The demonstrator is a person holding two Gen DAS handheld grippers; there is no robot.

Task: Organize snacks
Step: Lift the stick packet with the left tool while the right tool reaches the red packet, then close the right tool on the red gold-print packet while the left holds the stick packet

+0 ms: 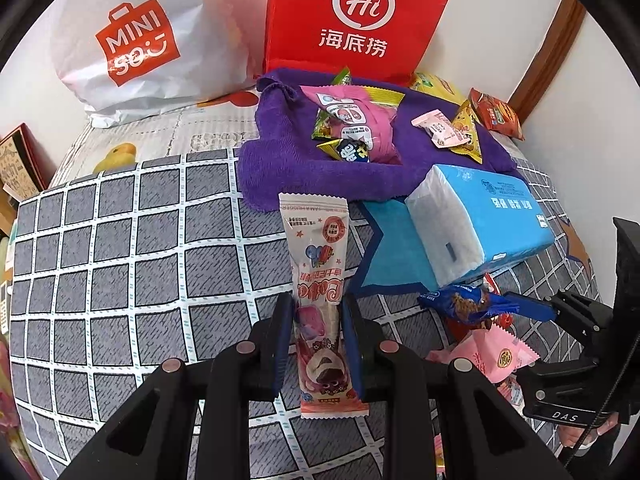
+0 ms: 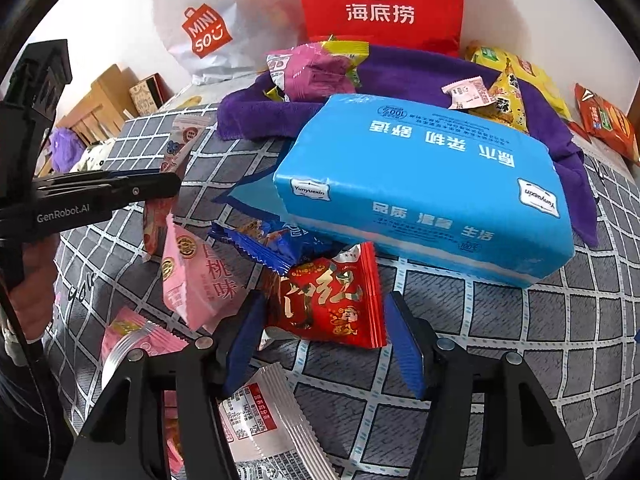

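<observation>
Left wrist view shows two bags standing against the wall at the back: a white Miniso bag (image 1: 132, 44) and a red paper bag (image 1: 356, 16); what they hold I cannot tell. In front of them a purple towel (image 1: 276, 160) carries a small heap of snacks: a pink pouch (image 1: 360, 120), a pale pink candy (image 1: 438, 128) and a yellow triangular packet (image 1: 468, 132). An orange-red packet (image 1: 496, 114) lies just beside the towel near the wall. A blue tissue pack (image 1: 480, 220) sits in front of the towel.

My left gripper (image 1: 318, 344) is clamped on a long strawberry-bear snack bar (image 1: 320, 300), its blue pads pressing both long edges, the bar pointing away from me towards the towel. My right gripper (image 2: 324, 344) stands spread wide, nothing between its pads; a red packet with gold characters (image 2: 328, 304) lies just ahead of its fingers. Around it lie a blue cookie wrapper (image 2: 272, 244) tucked against the tissue pack, a pink peach-flavour packet (image 2: 200, 280) and a silver-edged packet (image 2: 256, 408) under the left finger. From the right wrist view, my left gripper reaches in level from the left.

Everything rests on a grey checked bedcover (image 1: 120, 260) with white grid lines. A white wall rises behind, with a brown wooden strip (image 1: 548, 48) at the right.
</observation>
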